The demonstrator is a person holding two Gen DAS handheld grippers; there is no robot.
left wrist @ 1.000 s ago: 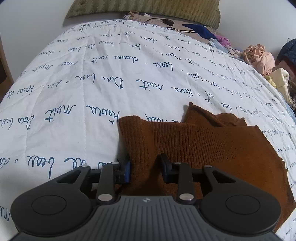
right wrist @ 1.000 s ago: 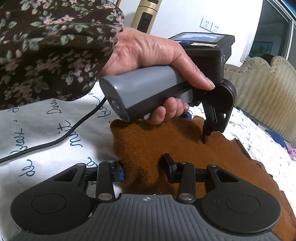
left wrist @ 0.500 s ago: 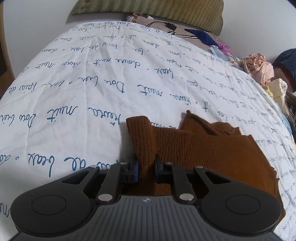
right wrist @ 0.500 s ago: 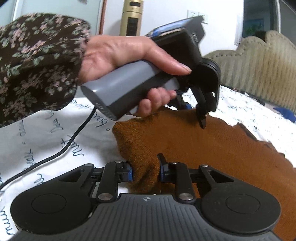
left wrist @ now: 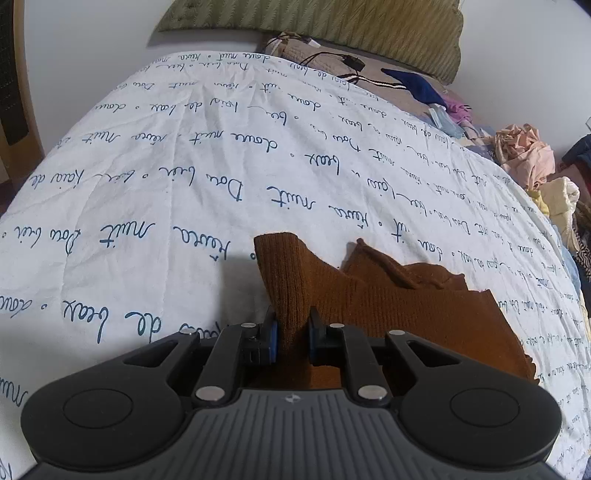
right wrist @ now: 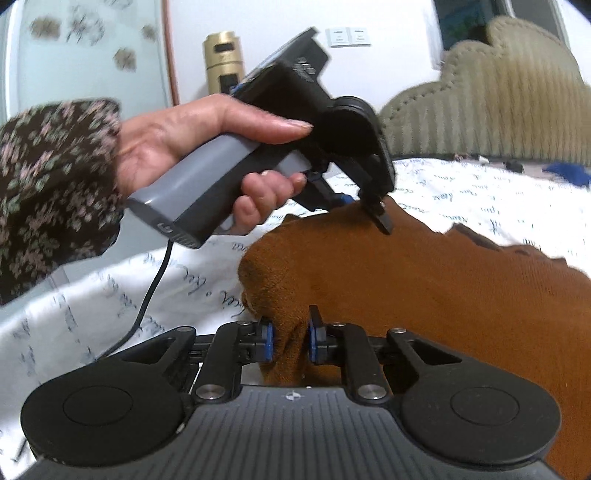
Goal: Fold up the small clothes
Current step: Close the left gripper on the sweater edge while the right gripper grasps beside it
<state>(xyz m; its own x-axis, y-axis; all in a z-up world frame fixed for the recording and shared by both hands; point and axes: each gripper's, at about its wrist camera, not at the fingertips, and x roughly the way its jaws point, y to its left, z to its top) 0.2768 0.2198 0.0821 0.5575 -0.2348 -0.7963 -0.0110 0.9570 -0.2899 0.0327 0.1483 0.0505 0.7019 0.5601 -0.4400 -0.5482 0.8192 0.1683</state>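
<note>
A small brown knit garment [left wrist: 388,306] lies on the white quilt with blue script [left wrist: 184,206]. My left gripper [left wrist: 292,334] is shut on its near left corner and lifts that corner off the quilt. My right gripper [right wrist: 289,339] is shut on another near corner of the same brown garment [right wrist: 424,280], which bunches up between the blue pads. The left gripper also shows in the right wrist view [right wrist: 364,208], held in a hand, pinching the far edge of the raised cloth.
A pile of loose clothes [left wrist: 528,162] sits at the quilt's right edge, with blue and pink items [left wrist: 417,86] near the olive headboard [left wrist: 314,18]. A black cable [right wrist: 147,299] trails from the left gripper across the quilt.
Both grippers went from open around the garment's edge to shut on it. They have since lifted the pinched corners up off the quilt.
</note>
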